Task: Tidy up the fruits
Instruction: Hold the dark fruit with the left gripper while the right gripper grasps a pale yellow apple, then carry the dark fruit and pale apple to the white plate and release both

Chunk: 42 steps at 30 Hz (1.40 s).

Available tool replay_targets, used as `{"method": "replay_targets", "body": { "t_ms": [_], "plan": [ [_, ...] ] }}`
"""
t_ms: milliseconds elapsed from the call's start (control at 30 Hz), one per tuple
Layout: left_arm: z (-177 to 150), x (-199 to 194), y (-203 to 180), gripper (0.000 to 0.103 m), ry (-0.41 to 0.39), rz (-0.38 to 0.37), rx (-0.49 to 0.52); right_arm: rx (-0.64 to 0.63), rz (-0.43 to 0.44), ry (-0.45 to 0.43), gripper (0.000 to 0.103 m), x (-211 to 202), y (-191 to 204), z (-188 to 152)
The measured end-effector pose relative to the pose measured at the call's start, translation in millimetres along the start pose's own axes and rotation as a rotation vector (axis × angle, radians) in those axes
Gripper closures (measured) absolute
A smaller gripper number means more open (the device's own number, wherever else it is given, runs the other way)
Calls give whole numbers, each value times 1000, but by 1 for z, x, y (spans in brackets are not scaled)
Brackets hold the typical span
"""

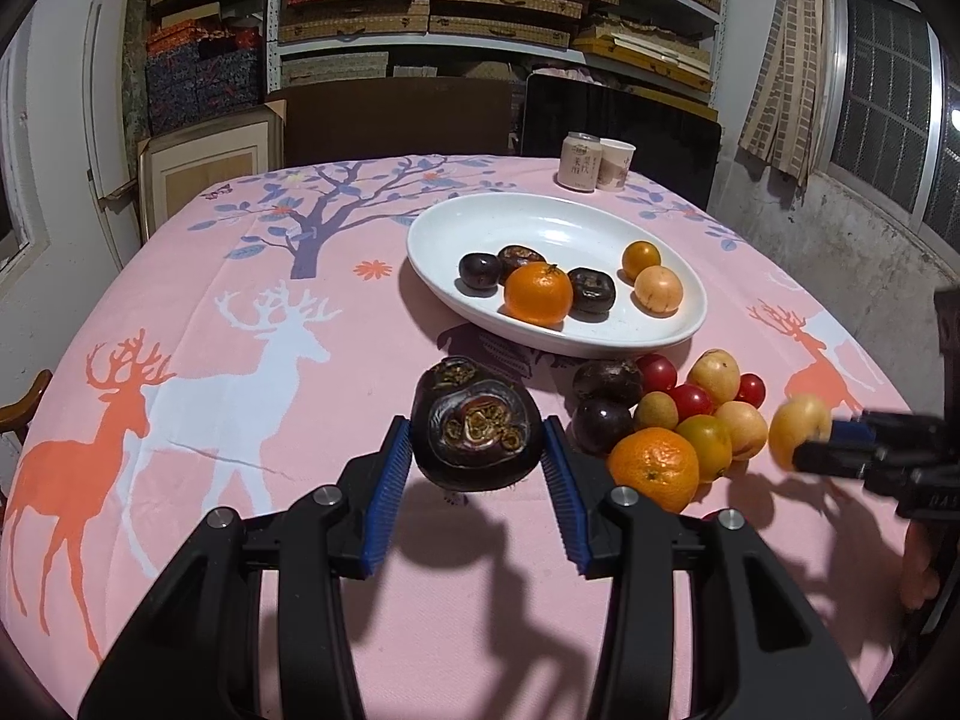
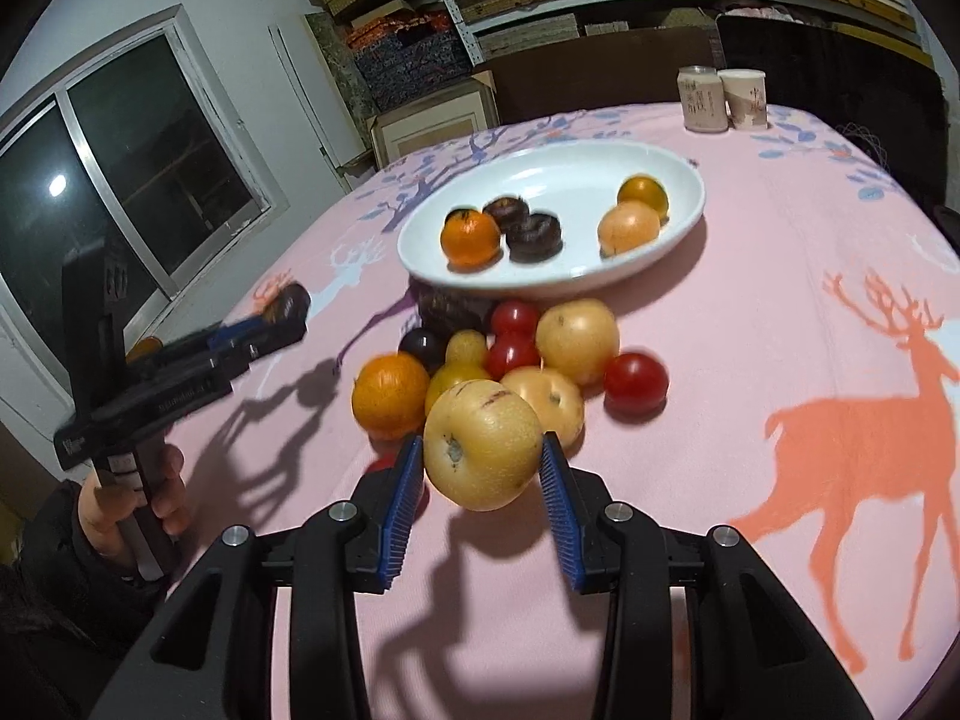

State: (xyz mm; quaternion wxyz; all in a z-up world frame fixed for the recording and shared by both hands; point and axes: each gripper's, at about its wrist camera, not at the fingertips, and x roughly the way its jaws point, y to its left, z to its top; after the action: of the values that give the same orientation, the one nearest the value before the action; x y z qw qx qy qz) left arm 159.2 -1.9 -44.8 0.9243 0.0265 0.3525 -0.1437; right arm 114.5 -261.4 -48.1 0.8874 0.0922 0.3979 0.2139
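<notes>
Left hand-held gripper (image 1: 477, 450) pinching a dark, wrinkled round fruit (image 1: 474, 423); right hand-held gripper (image 2: 480, 468) pinching a pale yellow round fruit (image 2: 483, 444), both above the pink tabletop (image 1: 240, 276). White oval ceramic dish (image 1: 690, 324) straight ahead of both, beyond the loose fruit pile (image 1: 678, 414), nearer the left.

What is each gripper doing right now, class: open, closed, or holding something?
Left gripper: closed on a dark brown fruit.
Right gripper: closed on a pale yellow fruit, lifted off the tablecloth.
</notes>
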Motion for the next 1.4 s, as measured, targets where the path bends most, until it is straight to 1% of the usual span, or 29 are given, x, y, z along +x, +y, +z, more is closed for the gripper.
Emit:
{"method": "replay_targets", "body": {
  "t_ms": [67, 200, 333, 400, 500, 600, 667, 733, 767, 800, 833, 900, 967, 1033, 1133, 1200, 1300, 1400],
  "plan": [
    [8, 6, -4, 60, 9, 13, 18, -5, -8, -18, 63, -4, -2, 16],
    [39, 22, -10, 60, 10, -3, 27, 20, -5, -62, 63, -2, -14, 61],
    [83, 57, -15, 59, 1, -8, 55, 91, 7, -81, 63, 20, -33, 107],
    [102, 79, -17, 59, 14, -1, 59, 142, 8, -78, 63, 41, -46, 126],
    [126, 115, -22, 59, 41, 8, 64, 163, -14, -71, 63, 70, -55, 143],
    [139, 141, -26, 59, 55, 35, 74, 162, -65, -81, 62, 91, -61, 152],
    [146, 156, -24, 59, 74, 46, 63, 135, -94, -75, 61, 102, -61, 159],
    [151, 165, -20, 54, 88, 50, 38, 128, -96, -79, 47, 104, -62, 164],
    [152, 162, -17, 53, 81, 53, 25, 135, -103, -102, 46, 101, -63, 167],
    [152, 158, -14, 49, 68, 57, 12, 140, -103, -118, 46, 96, -63, 168],
    [151, 151, -11, 45, 52, 57, 0, 145, -95, -128, 46, 91, -63, 168],
    [145, 131, -5, 41, 22, 46, -23, 150, -79, -144, 46, 78, -63, 165],
    [134, 108, -4, 35, -1, 34, -30, 140, -70, -149, 46, 63, -58, 155],
    [118, 85, -7, 34, -7, 24, -12, 125, -61, -149, 46, 48, -52, 138],
    [83, 55, -16, 34, 10, 5, 34, 128, -22, -129, 46, 27, -45, 102],
    [59, 40, -24, 34, 36, 5, 70, 149, 9, -121, 46, 14, -43, 76],
    [22, 17, -34, 34, 80, -42, 103, 194, 43, -113, 46, -1, -44, 43],
    [-10, -3, -41, 34, 114, -69, 126, 241, 54, -116, 45, -8, -49, 19]
  ]
}}
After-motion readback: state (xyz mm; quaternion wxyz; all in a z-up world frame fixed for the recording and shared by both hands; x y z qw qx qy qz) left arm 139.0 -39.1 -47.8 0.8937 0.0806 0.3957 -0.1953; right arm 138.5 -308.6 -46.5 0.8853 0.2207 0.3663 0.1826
